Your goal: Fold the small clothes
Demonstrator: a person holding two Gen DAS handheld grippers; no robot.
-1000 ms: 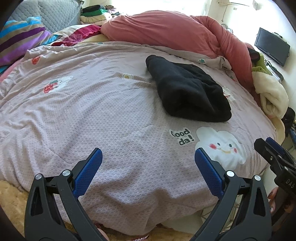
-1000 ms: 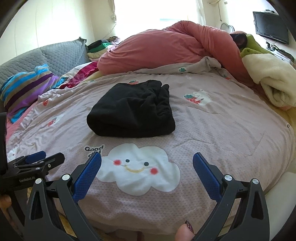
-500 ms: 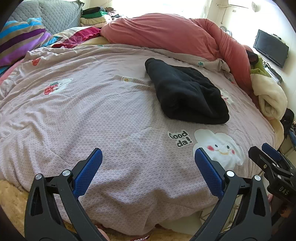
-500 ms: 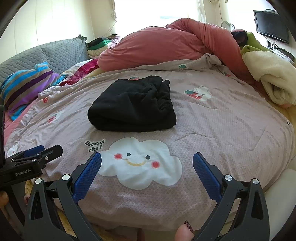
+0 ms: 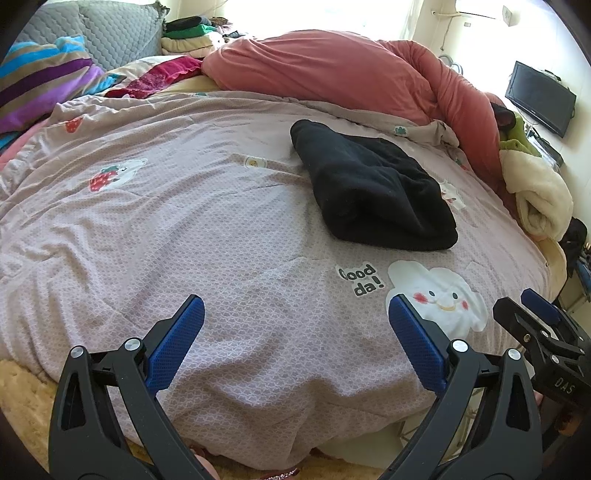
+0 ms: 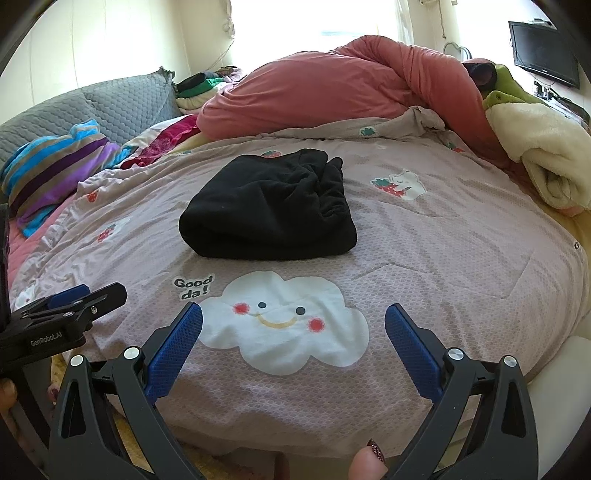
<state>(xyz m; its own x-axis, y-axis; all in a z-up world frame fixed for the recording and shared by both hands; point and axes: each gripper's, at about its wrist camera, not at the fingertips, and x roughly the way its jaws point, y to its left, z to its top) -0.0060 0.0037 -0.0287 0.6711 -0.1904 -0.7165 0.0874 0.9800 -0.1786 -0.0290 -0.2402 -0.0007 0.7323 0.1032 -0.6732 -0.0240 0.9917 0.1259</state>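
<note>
A black fleece garment [image 5: 373, 188] lies folded in a thick bundle on the mauve bedspread [image 5: 184, 229], right of centre in the left wrist view. It also shows in the right wrist view [image 6: 269, 210], straight ahead beyond a white cloud print [image 6: 284, 321]. My left gripper [image 5: 295, 310] is open and empty over the bed's near edge, well short of the garment. My right gripper [image 6: 293, 317] is open and empty above the cloud print. Each gripper shows at the side of the other's view, the right one [image 5: 532, 325] and the left one [image 6: 81, 299].
A red duvet [image 5: 332, 70] is heaped at the back of the bed. A cream fleece blanket [image 6: 546, 155] lies at the right edge. A striped pillow [image 5: 40, 85] and grey headboard cushion [image 5: 110, 33] are at the left. A TV [image 6: 543, 51] hangs on the right wall.
Both grippers have pulled back slightly towards the bed's near edge. The garment lies still and both grippers stay open.
</note>
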